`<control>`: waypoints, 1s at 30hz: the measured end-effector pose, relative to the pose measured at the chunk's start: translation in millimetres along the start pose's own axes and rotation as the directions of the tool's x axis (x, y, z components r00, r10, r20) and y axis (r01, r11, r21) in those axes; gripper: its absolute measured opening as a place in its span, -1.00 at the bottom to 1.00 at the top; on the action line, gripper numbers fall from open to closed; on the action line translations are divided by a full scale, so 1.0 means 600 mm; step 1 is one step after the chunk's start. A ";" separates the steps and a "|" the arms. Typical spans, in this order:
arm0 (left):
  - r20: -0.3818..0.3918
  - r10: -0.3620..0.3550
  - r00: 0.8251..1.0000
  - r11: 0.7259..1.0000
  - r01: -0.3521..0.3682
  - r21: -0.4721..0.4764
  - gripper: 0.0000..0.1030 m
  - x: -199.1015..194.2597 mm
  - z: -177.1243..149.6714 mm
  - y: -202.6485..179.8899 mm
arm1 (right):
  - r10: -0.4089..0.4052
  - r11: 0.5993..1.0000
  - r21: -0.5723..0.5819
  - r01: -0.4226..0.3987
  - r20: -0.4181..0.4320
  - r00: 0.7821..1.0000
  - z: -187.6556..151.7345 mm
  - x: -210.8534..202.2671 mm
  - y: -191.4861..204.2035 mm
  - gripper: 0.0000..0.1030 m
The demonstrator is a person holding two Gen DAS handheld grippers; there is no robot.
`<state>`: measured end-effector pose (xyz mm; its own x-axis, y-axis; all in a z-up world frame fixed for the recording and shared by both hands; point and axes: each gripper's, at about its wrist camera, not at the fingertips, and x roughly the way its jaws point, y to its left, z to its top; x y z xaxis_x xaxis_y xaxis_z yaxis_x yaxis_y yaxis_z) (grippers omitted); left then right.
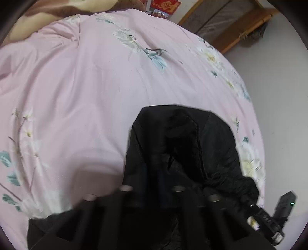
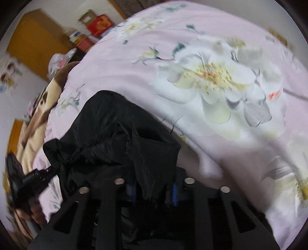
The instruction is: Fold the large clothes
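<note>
Left wrist view: black garment (image 1: 184, 146) bunched on pink flowered bedsheet (image 1: 80, 92), near the bed's right edge. Left gripper (image 1: 152, 173) buried in the dark cloth; fingers hard to pick out against it, read as closed tight on a fold of the garment. Right gripper (image 1: 269, 217) seen at lower right, tip against the garment's trailing corner. Brown and cream blanket (image 1: 48, 11) heaped at far end of the bed. Red box (image 1: 163, 5) and wooden frame (image 1: 240, 23) beyond the bed, on pale floor (image 1: 279, 77).

Right wrist view: same garment (image 2: 107, 138) piled just ahead of the right gripper (image 2: 154, 194), cloth hanging down between the blue-ribbed pads (image 2: 174, 194); jaws nearly together, pinching that fold. Left gripper (image 2: 46, 173) at left edge, clamped on a twisted corner of the garment, with a hand (image 2: 36, 211) behind it. Large white flower print on sheet (image 2: 221, 80) to the right. Motion blur throughout.
</note>
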<state>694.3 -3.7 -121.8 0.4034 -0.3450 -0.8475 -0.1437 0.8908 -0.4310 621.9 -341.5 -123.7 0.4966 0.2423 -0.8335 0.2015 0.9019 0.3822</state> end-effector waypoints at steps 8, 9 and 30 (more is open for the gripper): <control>0.165 -0.108 0.980 0.990 0.090 0.112 -0.95 -0.124 -0.059 -0.013 | -0.010 0.963 -0.263 0.056 0.173 0.985 -0.047 -0.090 0.064 -0.66; 0.167 -0.119 0.979 0.987 0.099 0.124 -0.95 -0.137 -0.068 -0.010 | 0.005 0.953 -0.299 0.055 0.197 0.980 -0.062 -0.107 0.072 -0.66; 0.097 -0.154 0.983 0.988 0.151 0.039 -0.78 -0.227 -0.277 0.158 | -0.008 0.902 -0.421 0.090 0.192 0.981 -0.241 -0.195 0.002 -0.49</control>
<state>475.5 78.4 -98.9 0.5065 -0.4477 -0.7369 -0.0455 0.8396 -0.5413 442.2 -317.1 -83.6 0.6479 0.1616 -0.7443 -0.1292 0.9864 0.1017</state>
